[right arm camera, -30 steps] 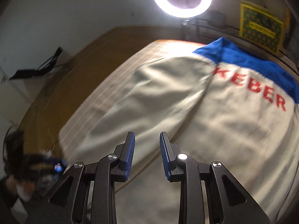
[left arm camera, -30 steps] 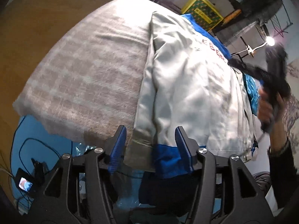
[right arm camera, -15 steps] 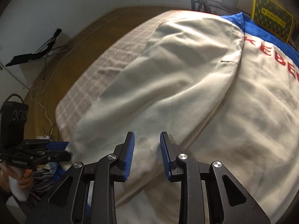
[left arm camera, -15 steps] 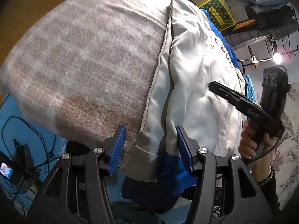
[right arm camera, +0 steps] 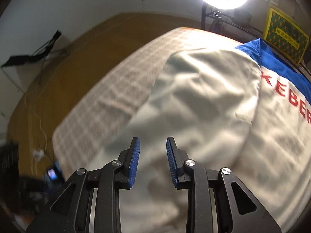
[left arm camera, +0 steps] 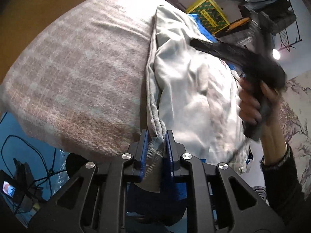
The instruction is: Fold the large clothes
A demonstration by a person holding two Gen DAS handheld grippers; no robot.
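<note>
Bed (left arm camera: 77, 81): broad, rounded, covered in a napped beige-and-grey plaid blanket (right arm camera: 116, 101).
Jacket (right arm camera: 204, 106): large, pale grey-white twill with blue collar and red block lettering, lying rumpled on the blanket's right part, its cuff end at the near edge.
Left gripper (left arm camera: 156, 145): black frame, ribbed blue pads (left arm camera: 144, 151), jaws closing, pinching the jacket's ribbed sleeve edge.
Right gripper (right arm camera: 153, 151): same build, jaws spread, empty, above the sleeve.
</note>
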